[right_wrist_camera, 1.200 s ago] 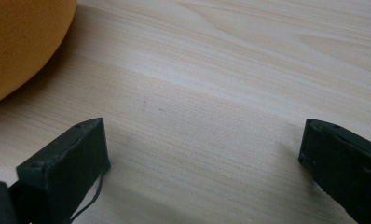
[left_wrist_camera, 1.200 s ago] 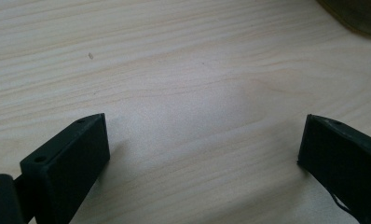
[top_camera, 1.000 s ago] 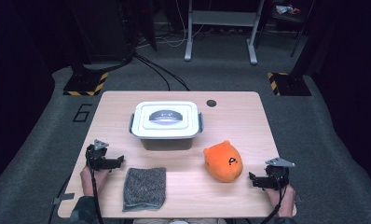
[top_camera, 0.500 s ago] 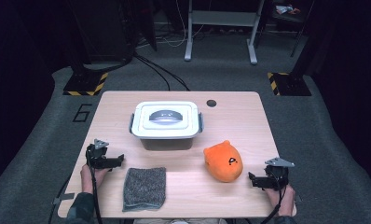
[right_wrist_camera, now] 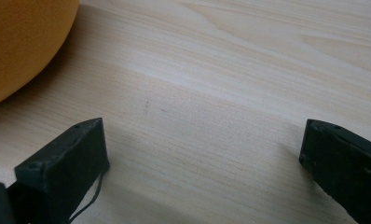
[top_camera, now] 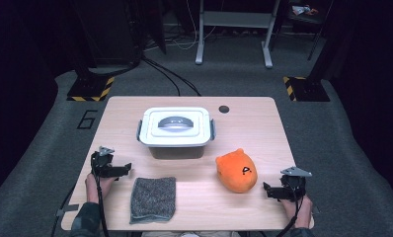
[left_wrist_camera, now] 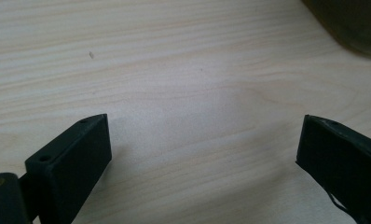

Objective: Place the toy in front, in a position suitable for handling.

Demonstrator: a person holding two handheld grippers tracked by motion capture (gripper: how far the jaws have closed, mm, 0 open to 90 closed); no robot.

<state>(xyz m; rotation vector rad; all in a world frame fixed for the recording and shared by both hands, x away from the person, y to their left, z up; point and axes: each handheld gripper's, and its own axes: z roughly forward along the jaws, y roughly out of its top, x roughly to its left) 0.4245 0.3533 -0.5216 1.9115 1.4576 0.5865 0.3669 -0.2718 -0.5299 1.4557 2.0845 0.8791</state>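
Nothing moved since earlier: both grippers, left (top_camera: 127,169) and right (top_camera: 266,189), rest on the table (top_camera: 263,123), jaws wide, empty. Plush (top_camera: 236,171) nearest; I'd judge it soft, light, so pinch across its middle.

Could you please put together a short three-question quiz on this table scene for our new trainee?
1. True or false: the lid of the white box is on.
2. Which thing lies nearest the right tongs: A) grey cloth, B) orange plush toy, C) white box?
3. Fill in: the left tongs stand ___ over bare table.

Key: 1 true; 2 B; 3 open.
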